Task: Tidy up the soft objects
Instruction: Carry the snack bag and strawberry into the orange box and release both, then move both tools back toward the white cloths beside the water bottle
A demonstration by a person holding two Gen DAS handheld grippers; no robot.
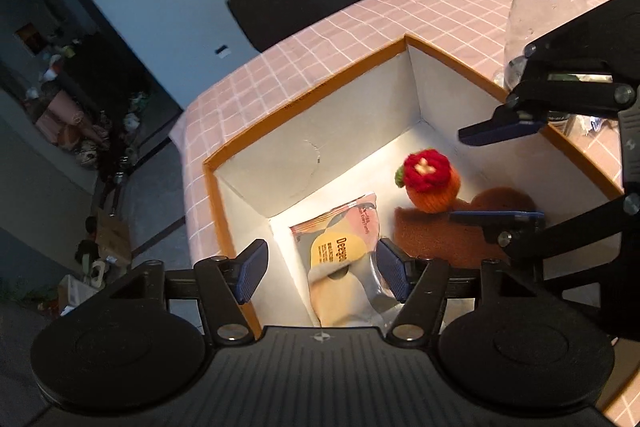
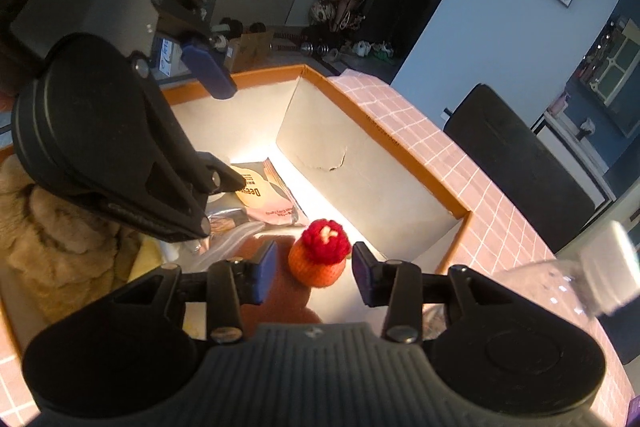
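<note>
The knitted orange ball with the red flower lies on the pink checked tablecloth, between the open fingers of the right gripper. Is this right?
Not quite. The knitted ball lies inside the white box, on its floor, not on the tablecloth. The right wrist view shows it, between the open fingers of the right gripper.

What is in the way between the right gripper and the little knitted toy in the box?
Nothing visible. The toy sits on the box floor just ahead of the right gripper, whose open jaws stand on either side of it without touching.
</note>
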